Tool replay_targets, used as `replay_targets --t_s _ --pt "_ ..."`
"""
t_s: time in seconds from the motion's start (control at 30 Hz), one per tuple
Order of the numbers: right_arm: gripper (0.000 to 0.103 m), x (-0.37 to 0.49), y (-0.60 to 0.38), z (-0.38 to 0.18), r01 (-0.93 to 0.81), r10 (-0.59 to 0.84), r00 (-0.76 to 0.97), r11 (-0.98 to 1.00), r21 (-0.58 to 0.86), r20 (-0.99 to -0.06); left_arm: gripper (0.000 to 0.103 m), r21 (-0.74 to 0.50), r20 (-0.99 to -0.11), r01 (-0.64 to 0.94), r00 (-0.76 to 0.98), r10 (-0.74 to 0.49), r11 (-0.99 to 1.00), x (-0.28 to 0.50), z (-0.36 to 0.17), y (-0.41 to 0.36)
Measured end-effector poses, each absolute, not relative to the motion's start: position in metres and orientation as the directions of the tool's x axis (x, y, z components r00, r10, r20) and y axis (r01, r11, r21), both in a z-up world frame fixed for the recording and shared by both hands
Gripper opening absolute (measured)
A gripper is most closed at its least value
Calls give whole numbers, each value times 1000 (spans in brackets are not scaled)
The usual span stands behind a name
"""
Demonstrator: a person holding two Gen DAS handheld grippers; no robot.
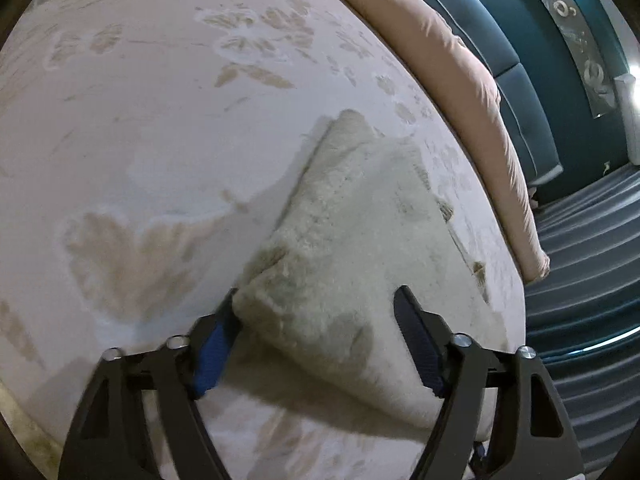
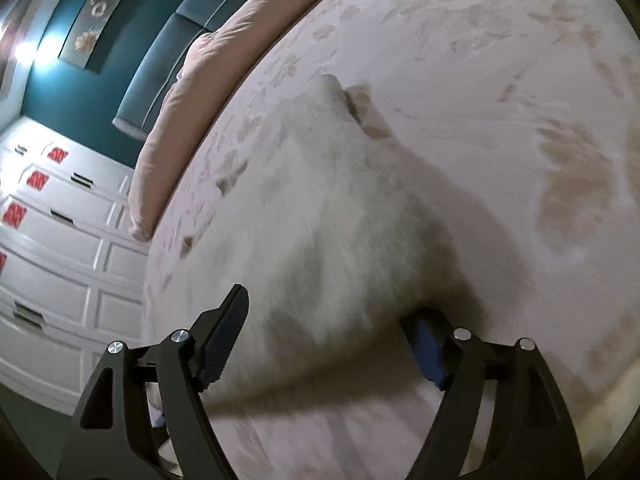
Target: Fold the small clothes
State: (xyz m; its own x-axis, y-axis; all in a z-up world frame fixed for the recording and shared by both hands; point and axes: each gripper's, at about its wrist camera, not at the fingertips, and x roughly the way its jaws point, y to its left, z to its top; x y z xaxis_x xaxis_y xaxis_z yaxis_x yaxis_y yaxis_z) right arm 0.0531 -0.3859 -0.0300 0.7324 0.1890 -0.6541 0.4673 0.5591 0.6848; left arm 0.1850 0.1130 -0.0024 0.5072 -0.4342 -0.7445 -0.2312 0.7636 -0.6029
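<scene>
Fluffy cream garment (image 1: 352, 264) lies on the bed (image 1: 160, 140), on a pale bedspread with a tan leaf pattern, near the edge that runs along a long pink bolster (image 1: 460, 92).

Left tool (image 1: 318, 300): jaws spread wide, straddling the garment's near corner; left finger pad touches the fabric edge, right pad sits over the cloth. Nothing pinched.

Right tool (image 2: 324, 304): jaws likewise spread, garment (image 2: 340, 220) bulging between them (view is motion-blurred); right pad partly tucked under the fabric.

Background: teal padded headboard (image 1: 516, 80), white drawers (image 2: 60, 240).
</scene>
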Motion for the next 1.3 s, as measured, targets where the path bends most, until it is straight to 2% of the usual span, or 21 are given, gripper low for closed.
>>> replay_targets --t_s 0.03,0.1,0.23,0.37,0.6,0.67,0.7,0.73,0.77,0.8,0.83,0.87,0.9,0.97,1.03,1.1,1.13,1.17,1.3 --pt "49 59 -387 -31 469 194 732 551 690 -653 27 -602 -746 -219 499 -442 768 189 -1 111" --pt "15 68 -388 -27 477 204 712 561 677 -671 20 -608 -741 -197 489 -460 769 190 7 112" --pt "11 50 -380 7 426 188 713 649 630 -675 8 -580 -739 -119 492 -459 806 169 35 118" --pt "9 -2 -374 16 416 208 668 691 591 -714 7 -551 -765 -84 447 -463 830 128 42 134" --pt "9 -90 -366 -13 527 133 519 727 439 -844 6 -493 -841 -133 323 -433 860 52 -1 148" --pt "10 -100 -373 -10 540 120 537 711 450 -835 6 -455 -852 -118 345 -394 882 46 0 147" --pt "15 -102 -376 -5 547 104 547 706 449 -831 6 -449 -845 -108 374 -382 887 44 7 149" --pt "25 -107 -380 4 553 70 563 708 438 -823 7 -449 -834 -106 407 -373 887 45 17 152" --pt "31 -108 -384 16 551 28 592 715 430 -806 13 -454 -814 -107 453 -363 885 46 31 157" --pt "43 -107 -387 27 542 -1 618 724 426 -786 26 -461 -795 -100 489 -361 881 53 42 160" --pt "51 -102 -389 37 526 -19 643 738 423 -766 36 -467 -773 -94 526 -355 879 59 54 162" --pt "53 -92 -391 46 504 -32 663 758 414 -748 54 -470 -758 -91 552 -348 878 64 63 163" --pt "55 -83 -391 52 491 -44 675 772 403 -736 61 -480 -734 -82 583 -349 873 77 73 162" --pt "58 -62 -391 62 462 -59 699 798 387 -713 63 -503 -713 -74 598 -365 861 101 82 154" --pt "66 -31 -391 68 433 -65 724 818 379 -686 64 -532 -703 -60 587 -401 844 132 83 144" --pt "69 -3 -390 70 416 -68 739 828 375 -671 73 -555 -696 -35 566 -441 831 165 78 125" --pt "79 11 -388 68 414 -69 741 830 374 -668 74 -552 -703 -26 552 -448 833 180 72 115" --pt "83 24 -389 65 414 -70 740 832 371 -669 74 -547 -712 -26 540 -449 837 189 68 109" --pt "84 79 -387 34 443 -83 686 837 323 -723 73 -536 -759 -34 457 -464 843 230 28 79"
